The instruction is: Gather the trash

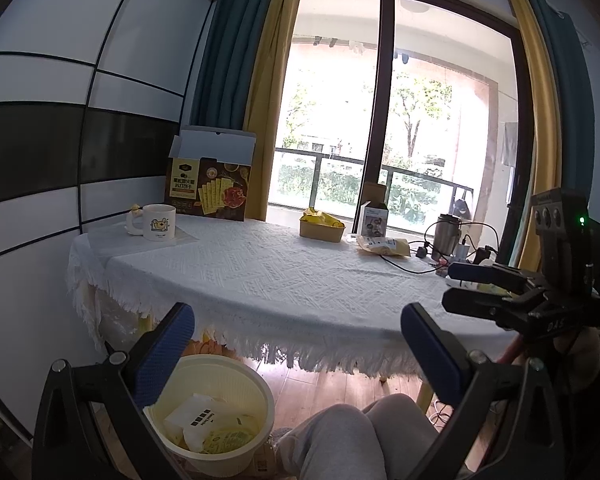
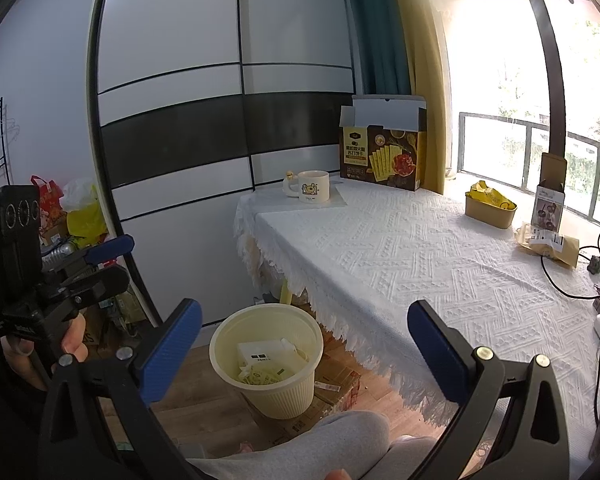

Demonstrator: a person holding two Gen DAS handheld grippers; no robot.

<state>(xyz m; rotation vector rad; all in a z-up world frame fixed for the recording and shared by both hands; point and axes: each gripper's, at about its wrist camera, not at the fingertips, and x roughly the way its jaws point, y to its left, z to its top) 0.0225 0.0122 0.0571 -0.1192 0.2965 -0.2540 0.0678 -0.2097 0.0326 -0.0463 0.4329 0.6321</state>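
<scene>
The left gripper (image 1: 296,340) hangs in front of the desk (image 1: 284,276) w/ its blue fingers (image 1: 166,344) wide apart, nothing between them. The right gripper (image 2: 304,340) is up over the desk edge & its fingers (image 2: 432,344) are wide apart too, holding nothing.

The pale yellow bin (image 2: 266,360) sits on the wood floor (image 2: 204,408) just beside the desk, near the person's grey knee (image 2: 340,432). Inside it are a white packet (image 2: 264,354) & some yellow wrappers (image 2: 262,376).

On the white cloth, well apart from both grippers, there's a mug (image 2: 313,186) near the far corner, a big cracker box (image 2: 382,150) behind it w/ the lid up, a small tan tray (image 2: 490,210) w/ a yellow wrapper (image 2: 488,194) in it, and a tan parcel bag (image 2: 548,242) by a small box (image 2: 550,200). Black cables (image 2: 560,276) lie at the right end of the desk
</scene>
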